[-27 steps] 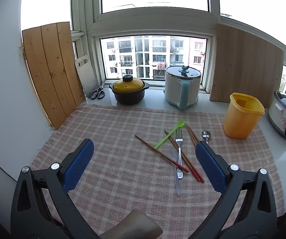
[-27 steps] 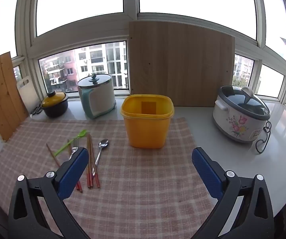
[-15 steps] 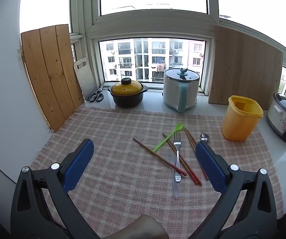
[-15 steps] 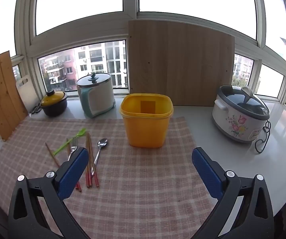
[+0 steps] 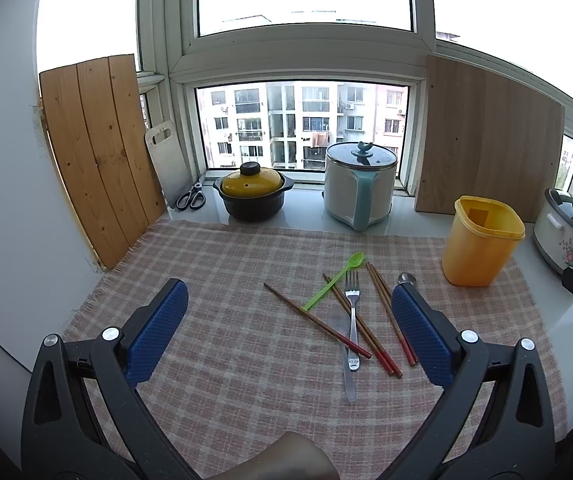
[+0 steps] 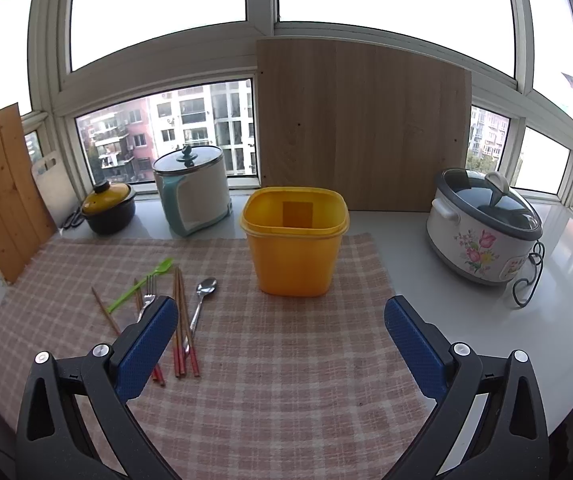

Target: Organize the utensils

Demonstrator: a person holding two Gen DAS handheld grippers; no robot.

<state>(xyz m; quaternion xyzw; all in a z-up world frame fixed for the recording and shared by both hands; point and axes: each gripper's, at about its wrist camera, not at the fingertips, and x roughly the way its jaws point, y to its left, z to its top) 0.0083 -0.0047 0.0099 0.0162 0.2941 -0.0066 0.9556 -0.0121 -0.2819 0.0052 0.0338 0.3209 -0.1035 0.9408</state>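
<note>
Loose utensils lie on a checked cloth [image 5: 226, 264]: a green plastic spoon [image 5: 334, 274], a metal fork [image 5: 352, 312], a knife [image 5: 344, 368], a metal spoon [image 6: 202, 300] and several red-tipped chopsticks [image 5: 314, 320]. An empty yellow tub [image 5: 480, 240] stands to their right, also in the right wrist view [image 6: 294, 240]. My left gripper [image 5: 288, 304] is open and empty, above the cloth near the utensils. My right gripper [image 6: 280, 320] is open and empty, in front of the tub.
At the back stand a yellow-lidded black pot [image 5: 252, 196], a white kettle-like cooker [image 5: 360, 184], scissors [image 5: 192, 198] and wooden boards [image 5: 98, 152]. A flowered slow cooker [image 6: 482, 228] with its cord sits on the white counter to the right.
Both grippers have drawn back and risen slightly, so the utensils and tub look a little farther away. Both stay open; nothing on the cloth has moved.
</note>
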